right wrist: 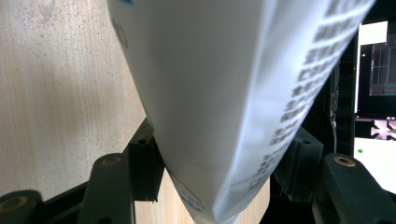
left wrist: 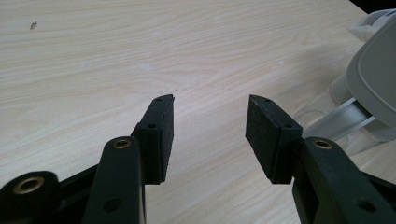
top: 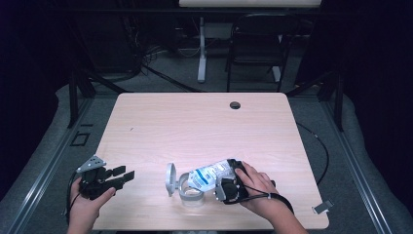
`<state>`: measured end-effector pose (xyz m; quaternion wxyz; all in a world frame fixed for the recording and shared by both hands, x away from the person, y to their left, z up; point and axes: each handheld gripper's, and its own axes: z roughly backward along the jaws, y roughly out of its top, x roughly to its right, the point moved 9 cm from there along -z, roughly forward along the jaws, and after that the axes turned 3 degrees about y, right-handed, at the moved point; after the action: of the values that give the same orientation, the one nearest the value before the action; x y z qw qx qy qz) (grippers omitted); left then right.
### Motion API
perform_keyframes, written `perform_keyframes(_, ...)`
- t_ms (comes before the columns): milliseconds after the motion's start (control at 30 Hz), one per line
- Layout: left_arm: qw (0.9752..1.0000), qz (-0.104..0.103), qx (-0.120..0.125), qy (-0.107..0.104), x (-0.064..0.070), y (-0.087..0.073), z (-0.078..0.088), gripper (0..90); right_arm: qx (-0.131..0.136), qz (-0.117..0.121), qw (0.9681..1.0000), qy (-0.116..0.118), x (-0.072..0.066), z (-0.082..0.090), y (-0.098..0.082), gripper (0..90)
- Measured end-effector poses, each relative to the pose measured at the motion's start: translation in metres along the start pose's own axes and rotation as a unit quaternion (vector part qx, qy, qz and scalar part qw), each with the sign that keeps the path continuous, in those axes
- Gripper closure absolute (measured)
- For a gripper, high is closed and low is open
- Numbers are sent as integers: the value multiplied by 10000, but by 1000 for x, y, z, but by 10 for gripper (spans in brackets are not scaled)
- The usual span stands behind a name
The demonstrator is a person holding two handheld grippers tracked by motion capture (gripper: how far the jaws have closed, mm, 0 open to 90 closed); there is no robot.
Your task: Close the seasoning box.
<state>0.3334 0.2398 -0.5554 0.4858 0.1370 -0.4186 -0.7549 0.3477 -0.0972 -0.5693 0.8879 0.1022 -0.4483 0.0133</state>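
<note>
Right gripper clamps a white printed pouch and tips it over a clear container near the table's front edge.

From where I stand, the pouch lies slanted, its lower end at the container's open mouth, its upper end pinched between the right jaws; in the right gripper view both pads press the pouch from either side. The container's grey hinged lid stands open on its left side. The left gripper rests at the table's left front corner, well apart from the container, jaws spread with nothing between them and bare wood beneath.
</note>
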Motion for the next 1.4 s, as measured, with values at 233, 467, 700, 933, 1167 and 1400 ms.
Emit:
perform_keyframes(233,10000,-2,0,2,0,0,0,524,-1,86,10000,-15,1,1,0,428)
perform_keyframes(467,10000,-5,-2,6,0,0,0,524,-12,182,9998,-48,2,3,0,428)
perform_keyframes(700,10000,-2,-2,10,0,0,0,524,-122,368,9992,-99,3,7,0,428)
perform_keyframes(933,10000,-1,-4,8,0,0,0,524,-167,609,9978,-187,5,10,1,429)
perform_keyframes(1167,10000,16,1,14,0,0,1,522,-298,679,9970,-201,6,13,2,430)
perform_keyframes(1400,10000,24,5,11,-1,0,2,522,-224,748,9967,-211,7,12,4,431)
